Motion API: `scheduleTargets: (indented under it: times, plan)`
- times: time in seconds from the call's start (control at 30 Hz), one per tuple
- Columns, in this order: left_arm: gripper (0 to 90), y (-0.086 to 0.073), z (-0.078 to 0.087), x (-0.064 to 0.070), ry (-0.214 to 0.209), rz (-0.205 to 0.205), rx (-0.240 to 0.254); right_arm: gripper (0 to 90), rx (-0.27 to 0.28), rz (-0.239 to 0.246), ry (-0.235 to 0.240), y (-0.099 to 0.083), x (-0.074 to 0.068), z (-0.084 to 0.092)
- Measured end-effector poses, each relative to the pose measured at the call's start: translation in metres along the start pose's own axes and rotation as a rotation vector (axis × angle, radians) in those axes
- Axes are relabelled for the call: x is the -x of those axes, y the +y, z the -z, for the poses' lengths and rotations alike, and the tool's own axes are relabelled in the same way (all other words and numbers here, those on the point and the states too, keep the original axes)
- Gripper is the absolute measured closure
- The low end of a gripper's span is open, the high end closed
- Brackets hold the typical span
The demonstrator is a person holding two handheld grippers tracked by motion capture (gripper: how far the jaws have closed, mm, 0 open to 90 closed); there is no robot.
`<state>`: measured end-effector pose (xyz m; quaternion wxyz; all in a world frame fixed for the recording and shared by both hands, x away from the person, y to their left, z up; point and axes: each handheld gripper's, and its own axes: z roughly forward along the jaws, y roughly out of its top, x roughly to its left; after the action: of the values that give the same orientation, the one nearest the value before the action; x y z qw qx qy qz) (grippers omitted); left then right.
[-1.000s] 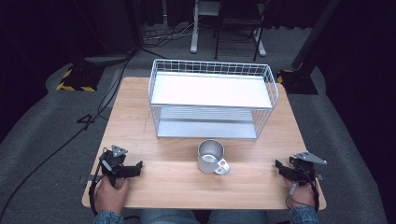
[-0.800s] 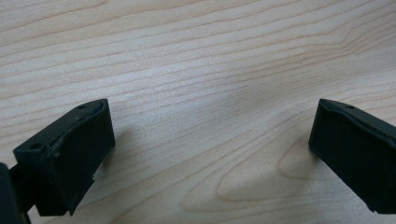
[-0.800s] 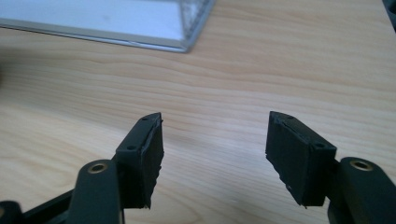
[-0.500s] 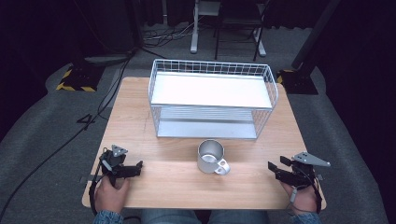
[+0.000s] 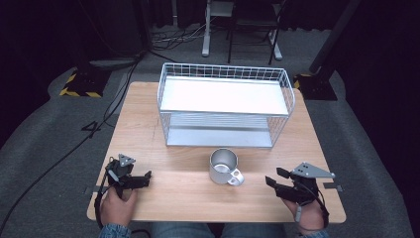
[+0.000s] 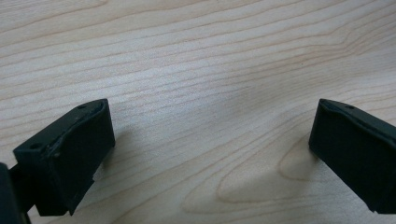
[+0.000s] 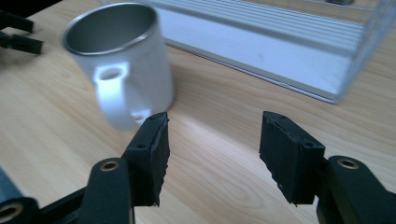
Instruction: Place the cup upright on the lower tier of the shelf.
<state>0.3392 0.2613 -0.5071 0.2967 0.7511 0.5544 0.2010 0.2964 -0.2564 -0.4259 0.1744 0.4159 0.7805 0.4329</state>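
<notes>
Mug (image 5: 223, 166): 1; wire basket (image 5: 225, 106): 1; grippers: 2

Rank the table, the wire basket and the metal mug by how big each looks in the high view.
1. Table, largest.
2. Wire basket, covering much of the far half of the tabletop.
3. Metal mug, clearly smallest, standing in front of the basket.

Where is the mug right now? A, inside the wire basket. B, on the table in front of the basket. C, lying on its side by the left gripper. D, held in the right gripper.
B: the mug stands upright on the table, just in front of the basket, untouched.
</notes>
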Motion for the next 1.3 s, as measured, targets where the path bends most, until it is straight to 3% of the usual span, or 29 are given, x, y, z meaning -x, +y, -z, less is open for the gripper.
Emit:
scheduleTargets:
  times: [0.1,0.17,0.4,0.5,0.67,0.9,1.3]
  plan:
    - [0.5,0.0,0.0,0.0,0.001,-0.005,-0.001,42.8,0.003,0.008,0.022,0.002,-0.008,-0.002]
    - [0.5,0.0,0.0,0.0,0.002,-0.006,-0.002,42.8,0.004,0.022,0.066,0.006,-0.019,-0.007]
    - [0.5,0.0,0.0,0.0,0.002,-0.005,-0.002,44.1,-0.005,0.041,0.104,0.006,-0.034,-0.018]
    - [0.5,0.0,0.0,0.0,0.002,-0.006,-0.002,46.7,-0.003,0.055,0.103,0.007,-0.04,-0.025]
    - [0.5,0.0,0.0,0.0,0.002,-0.006,-0.003,54.9,-0.025,0.072,0.149,0.008,-0.05,-0.04]
    - [0.5,0.0,0.0,0.0,0.001,0.0,-0.002,58.0,-0.064,0.076,0.166,0.011,-0.051,-0.057]
    - [0.5,0.0,0.0,0.0,0.002,-0.006,-0.002,61.1,-0.101,0.095,0.12,0.016,-0.054,-0.072]
